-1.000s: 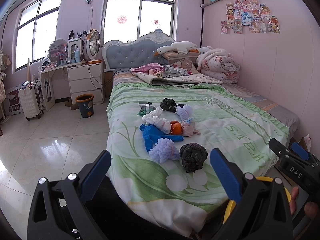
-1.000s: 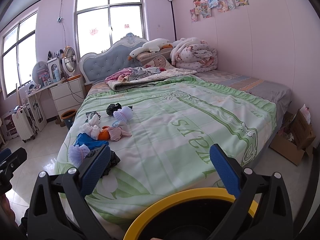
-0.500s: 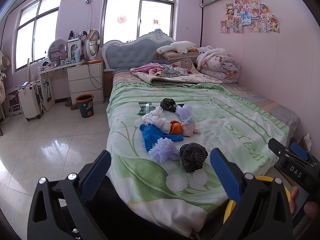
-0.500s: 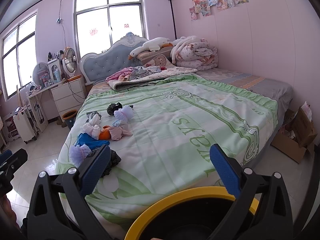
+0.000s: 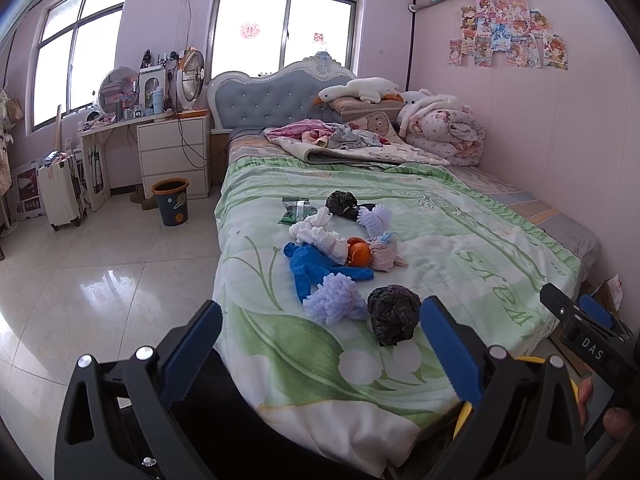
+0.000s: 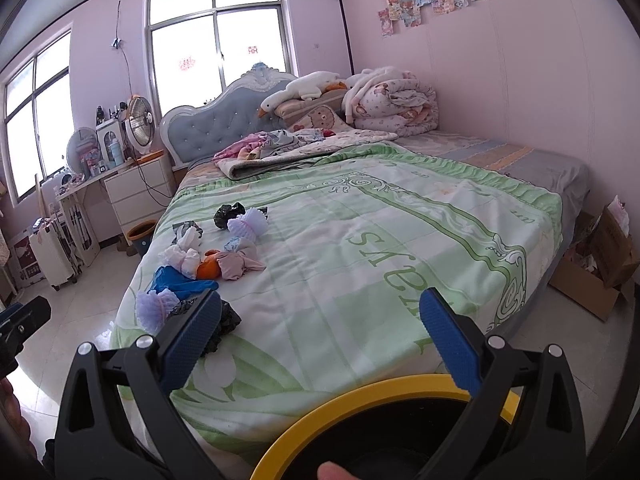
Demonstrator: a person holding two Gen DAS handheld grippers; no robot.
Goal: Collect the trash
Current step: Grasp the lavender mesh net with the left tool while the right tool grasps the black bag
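Trash lies in a loose cluster on the green quilt of the bed. Nearest is a crumpled black bag, beside a lavender foam net. Behind them lie a blue glove, an orange, white foam nets and a second black bag. My left gripper is open and empty, short of the bed's foot. My right gripper is open too, above a yellow-rimmed black bin. In the right wrist view the same black bag lies behind the left fingertip.
A small waste bin and a white suitcase stand on the tiled floor left of the bed. A cardboard box sits by the bed's right side. Folded quilts and pillows pile up at the headboard. A fingertip shows over the bin.
The right wrist view has drifted very slightly. The left gripper, the trash and the bin stay where they were.
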